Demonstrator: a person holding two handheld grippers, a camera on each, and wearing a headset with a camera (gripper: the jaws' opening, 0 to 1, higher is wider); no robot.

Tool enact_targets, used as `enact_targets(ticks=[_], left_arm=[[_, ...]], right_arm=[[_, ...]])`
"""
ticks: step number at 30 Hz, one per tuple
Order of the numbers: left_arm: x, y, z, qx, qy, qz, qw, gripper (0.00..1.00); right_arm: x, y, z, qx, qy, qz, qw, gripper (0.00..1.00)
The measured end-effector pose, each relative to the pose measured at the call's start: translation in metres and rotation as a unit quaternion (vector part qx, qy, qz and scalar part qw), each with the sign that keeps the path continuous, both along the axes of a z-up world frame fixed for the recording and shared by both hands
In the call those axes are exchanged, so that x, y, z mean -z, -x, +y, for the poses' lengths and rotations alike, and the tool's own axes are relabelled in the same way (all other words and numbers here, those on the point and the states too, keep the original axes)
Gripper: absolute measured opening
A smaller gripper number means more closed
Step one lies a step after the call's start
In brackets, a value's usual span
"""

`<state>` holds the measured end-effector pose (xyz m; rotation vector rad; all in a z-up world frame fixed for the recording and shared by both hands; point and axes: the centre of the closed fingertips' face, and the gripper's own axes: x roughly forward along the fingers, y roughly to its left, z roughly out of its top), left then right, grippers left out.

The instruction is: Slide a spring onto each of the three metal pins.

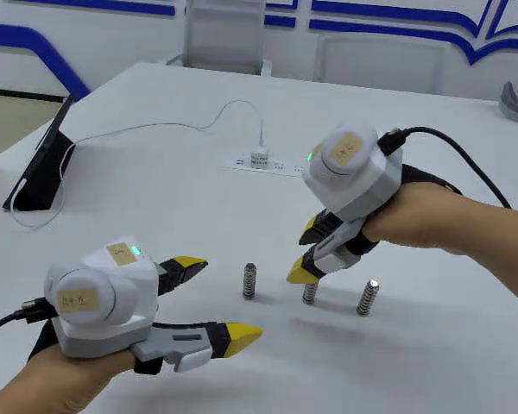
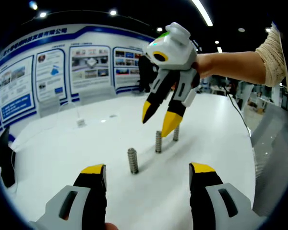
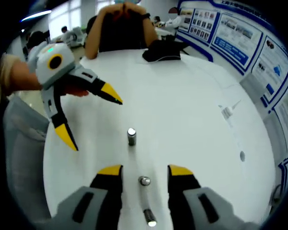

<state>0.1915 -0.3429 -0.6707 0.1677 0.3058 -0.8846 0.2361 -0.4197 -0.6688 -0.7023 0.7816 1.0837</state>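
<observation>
Head view, lower centre: we judged three springs [image 1: 249, 281] seated on pins [image 1: 373, 284].
We had the left gripper [image 1: 227, 296] and right gripper [image 1: 304, 250] fingers open, empty.

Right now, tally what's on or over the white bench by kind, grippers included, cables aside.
Spring-covered upright metal pins: 3
White yellow-tipped grippers, left and right: 2
White power strip: 1
Black propped-up tablet: 1
Total: 7

Bench [image 1: 155, 198]: white, plain top.
- Power strip [image 1: 272, 166], white, lying flat, with one white plug [image 1: 259, 158] seated in it.
- White cable [image 1: 147, 129], trailing left from the strip.
- Black screen [image 1: 43, 164], propped up, far left of the strip.
- Three spring-covered pins [image 1: 249, 281] [image 1: 310, 294] [image 1: 367, 297], upright in a row, nearer than the strip.
</observation>
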Motion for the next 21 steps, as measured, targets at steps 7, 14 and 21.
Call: enact_targets(ticks=[7,14,21], left_arm=[[0.001,0.0,0.0,0.002,-0.005,0.001,1.0,0.72],[0.0,0.001,0.0,0.002,-0.008,0.002,1.0,0.74],[-0.001,0.001,0.001,0.001,-0.009,0.003,1.0,0.75]], right_arm=[[-0.003,0.008,-0.026,0.03,-0.024,-0.012,0.9992,0.42],[-0.008,0.017,-0.052,0.06,-0.049,-0.03,0.9965,0.47],[-0.007,0.033,-0.075,0.097,-0.08,-0.037,0.9913,0.5]])
